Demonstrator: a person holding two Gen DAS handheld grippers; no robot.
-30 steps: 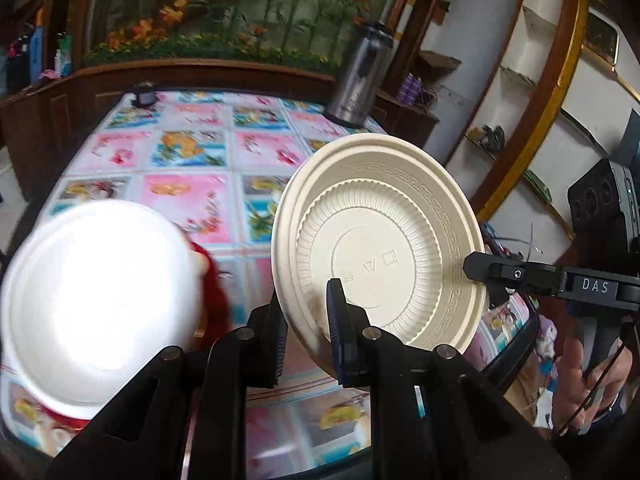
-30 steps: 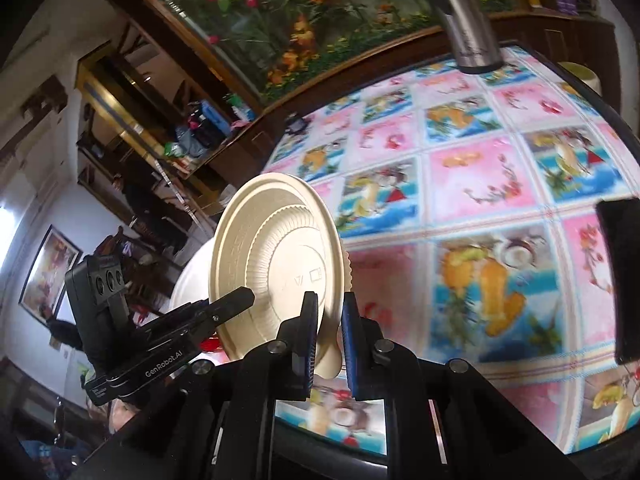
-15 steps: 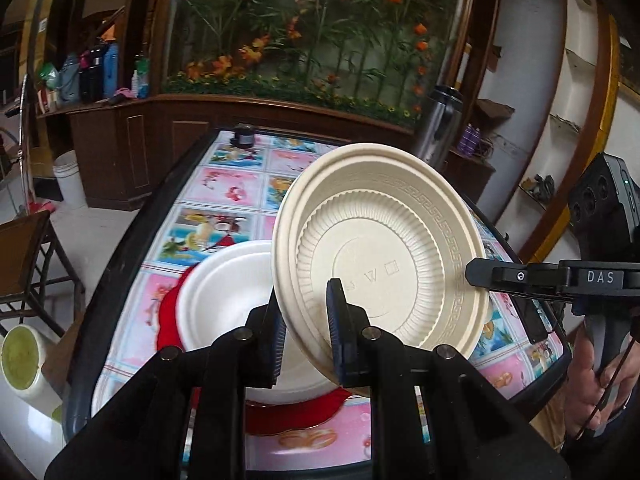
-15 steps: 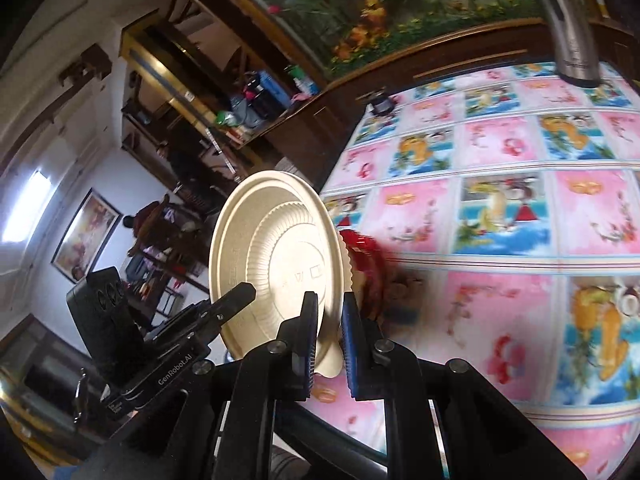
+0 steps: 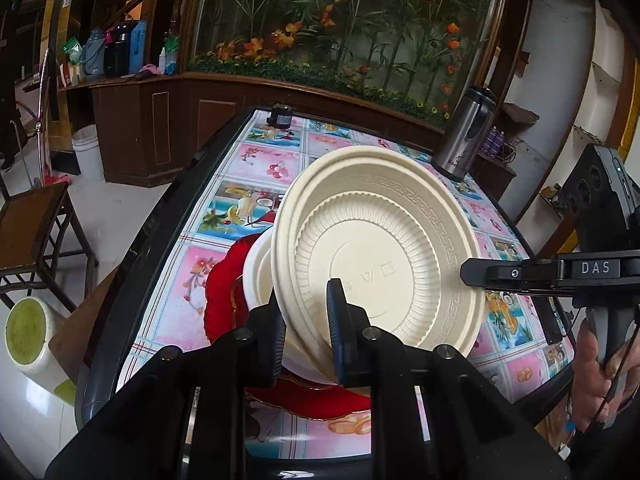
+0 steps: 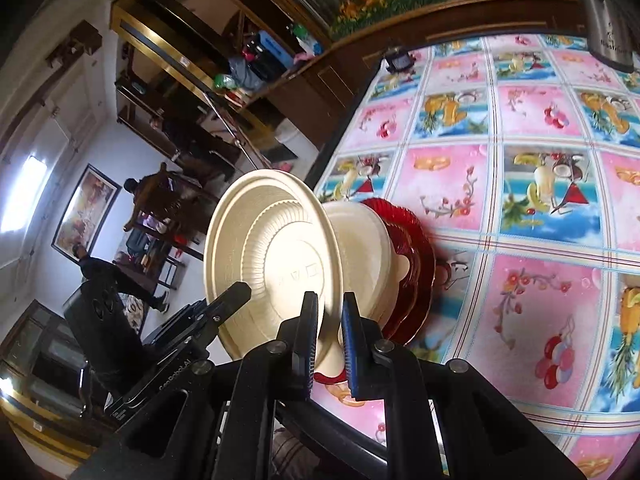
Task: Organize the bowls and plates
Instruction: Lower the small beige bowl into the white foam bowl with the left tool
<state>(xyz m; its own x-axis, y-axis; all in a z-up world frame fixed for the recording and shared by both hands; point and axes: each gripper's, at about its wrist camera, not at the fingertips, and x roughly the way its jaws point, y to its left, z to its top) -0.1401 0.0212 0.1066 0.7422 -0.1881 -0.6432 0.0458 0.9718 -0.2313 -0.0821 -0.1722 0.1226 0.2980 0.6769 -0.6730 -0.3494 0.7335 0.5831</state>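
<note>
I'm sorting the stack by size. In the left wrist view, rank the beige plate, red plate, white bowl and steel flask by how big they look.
1. Beige plate, though nearest the camera
2. Red plate, partly hidden
3. White bowl, mostly hidden, so unsure
4. Steel flask, farthest away

A table (image 5: 256,168) covered in a pink and blue fruit-patterned cloth is seen. At its far side, a glass-fronted flower display (image 5: 340,20) is set above dark wood panelling. A wooden chair (image 5: 36,232) is placed left on the pale floor.
</note>
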